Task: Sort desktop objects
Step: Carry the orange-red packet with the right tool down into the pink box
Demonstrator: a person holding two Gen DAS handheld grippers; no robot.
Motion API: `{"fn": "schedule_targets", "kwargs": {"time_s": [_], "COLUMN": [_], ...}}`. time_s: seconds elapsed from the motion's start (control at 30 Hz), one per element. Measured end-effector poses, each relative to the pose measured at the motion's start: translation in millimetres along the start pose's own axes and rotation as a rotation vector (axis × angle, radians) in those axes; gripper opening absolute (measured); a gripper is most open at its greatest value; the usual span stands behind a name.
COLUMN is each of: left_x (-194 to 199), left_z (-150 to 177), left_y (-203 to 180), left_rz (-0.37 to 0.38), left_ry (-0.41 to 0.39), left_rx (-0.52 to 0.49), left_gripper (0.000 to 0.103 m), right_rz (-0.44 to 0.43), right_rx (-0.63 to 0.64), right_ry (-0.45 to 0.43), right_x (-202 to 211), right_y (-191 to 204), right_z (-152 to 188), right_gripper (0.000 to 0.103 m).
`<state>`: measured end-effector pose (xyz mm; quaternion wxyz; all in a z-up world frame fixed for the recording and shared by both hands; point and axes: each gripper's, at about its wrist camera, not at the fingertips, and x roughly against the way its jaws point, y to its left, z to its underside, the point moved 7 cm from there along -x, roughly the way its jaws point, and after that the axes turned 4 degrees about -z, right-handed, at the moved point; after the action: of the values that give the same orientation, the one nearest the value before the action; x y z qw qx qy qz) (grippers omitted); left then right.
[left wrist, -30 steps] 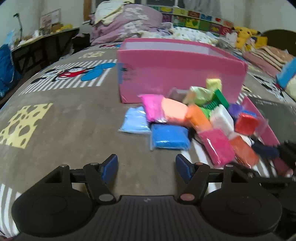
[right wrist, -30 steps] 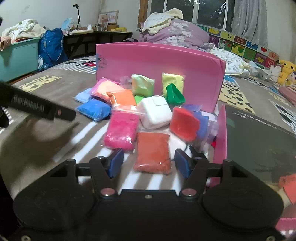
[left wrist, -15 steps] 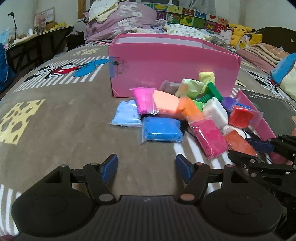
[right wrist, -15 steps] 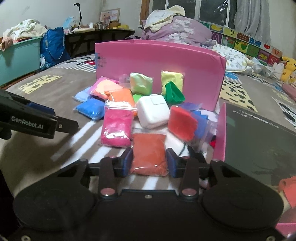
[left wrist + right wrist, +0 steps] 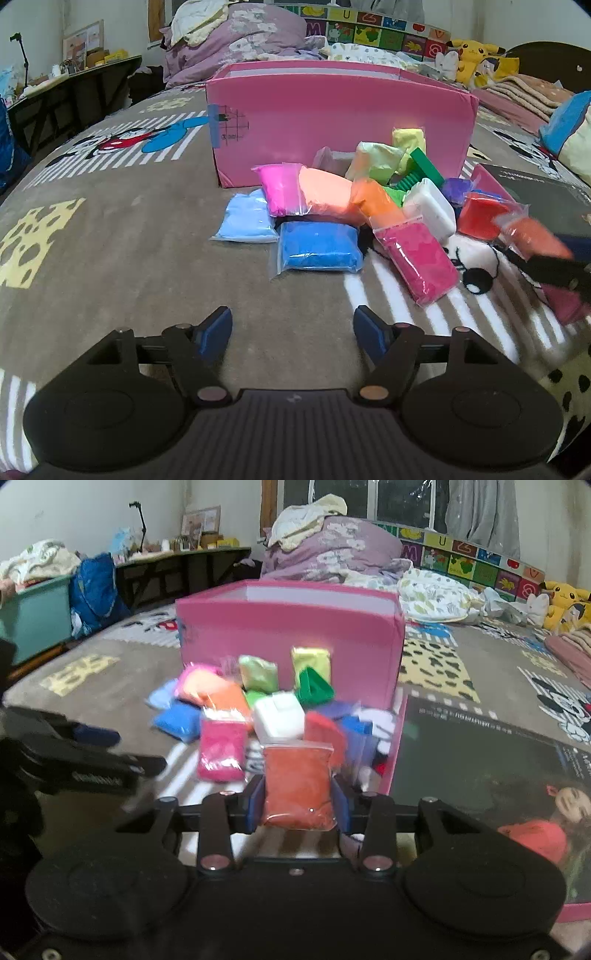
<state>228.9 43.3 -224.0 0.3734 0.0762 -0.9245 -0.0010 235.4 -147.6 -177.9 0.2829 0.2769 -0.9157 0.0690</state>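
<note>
the rug point(image 5: 110, 258) carries everything, grey with cartoon prints. on it stands the pink box point(image 5: 332, 122), open at the top, with the lid point(image 5: 480, 760) lying flat to the right of the pile. against the box front lies the pile point(image 5: 351, 214) of clay bags in many colours, among them a white case point(image 5: 430, 208) and a green comb-like piece point(image 5: 424, 166).

the red-orange bag point(image 5: 297, 782) is up off the rug, clenched across its width in the right gripper point(image 5: 297, 805), whose jaws press its two sides. it looks light and soft, likely to squash and sag, and the plastic skin could slip; a hold across the fat middle, as here, seems safest. the left gripper point(image 5: 291, 328) hangs above bare rug short of the blue bag point(image 5: 319, 245), jaws spread and holding nothing.

the left view shows the light blue bag point(image 5: 245, 218) whole and the bared rug where white mouse print shows; the right view shows the grip itself and the lid's dark printed face.
</note>
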Motion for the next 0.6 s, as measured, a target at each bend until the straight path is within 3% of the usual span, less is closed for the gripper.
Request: {"fn": "schedule_targets", "kwargs": {"time_s": [0.6], "left_x": [-2], "left_z": [2], "left_y": [0], "left_rz": [0.001], "left_ry": [-0.011], "left_rx": [-0.004], "left_gripper": [0.074], "right_rz": [-0.063], "right_rx": [0.028], "right_ry": [-0.096], "right_x": [18], "right_y": [11], "right_z": [-77], "right_gripper": [0.038]}}
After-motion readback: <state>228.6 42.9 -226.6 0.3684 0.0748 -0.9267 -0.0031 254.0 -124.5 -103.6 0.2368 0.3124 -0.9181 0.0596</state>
